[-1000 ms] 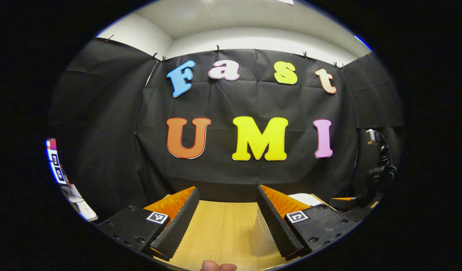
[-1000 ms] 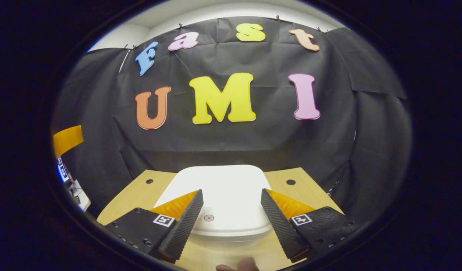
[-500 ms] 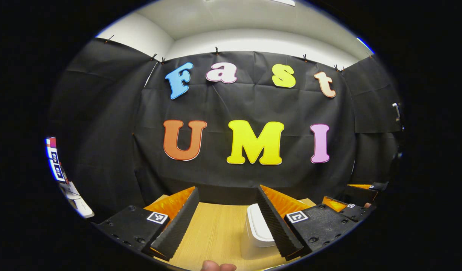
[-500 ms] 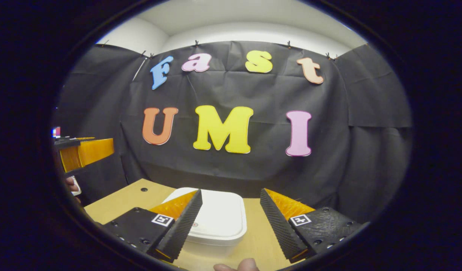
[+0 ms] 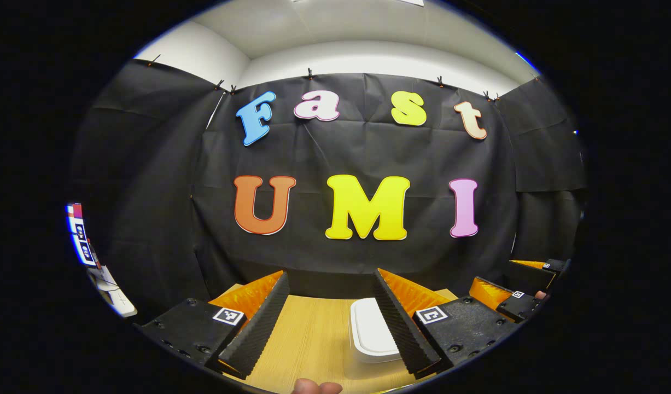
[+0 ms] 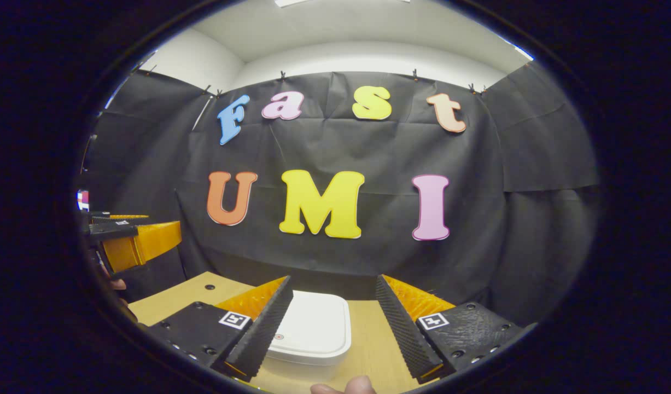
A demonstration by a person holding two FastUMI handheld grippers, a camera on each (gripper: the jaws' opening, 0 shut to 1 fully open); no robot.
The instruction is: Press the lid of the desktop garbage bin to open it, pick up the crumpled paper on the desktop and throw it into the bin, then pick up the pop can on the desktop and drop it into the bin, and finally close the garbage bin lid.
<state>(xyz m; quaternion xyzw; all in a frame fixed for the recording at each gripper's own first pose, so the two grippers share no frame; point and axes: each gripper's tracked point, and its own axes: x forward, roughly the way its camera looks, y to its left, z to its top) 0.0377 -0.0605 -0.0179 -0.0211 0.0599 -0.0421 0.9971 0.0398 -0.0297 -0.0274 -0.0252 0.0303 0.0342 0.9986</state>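
Observation:
A white desktop garbage bin (image 6: 312, 334) stands on the wooden table with its lid down flat. In the right gripper view my right gripper (image 6: 333, 328) hangs open above and in front of it, the bin partly behind the left finger. In the left gripper view my left gripper (image 5: 331, 323) is open over bare table, and the bin (image 5: 368, 334) sits beside its right finger. The right gripper (image 5: 524, 293) also appears at that view's far right edge, and the left gripper (image 6: 135, 246) at the left edge of the right gripper view.
The wooden table (image 5: 310, 339) runs back to the black cloth wall. A small round hole (image 6: 209, 287) marks the table's far left corner. A fingertip (image 6: 349, 386) of the holding hand shows at the bottom.
The right gripper has lifted and drawn back from the bin lid, so the bin looks smaller and farther off. The left gripper has barely moved.

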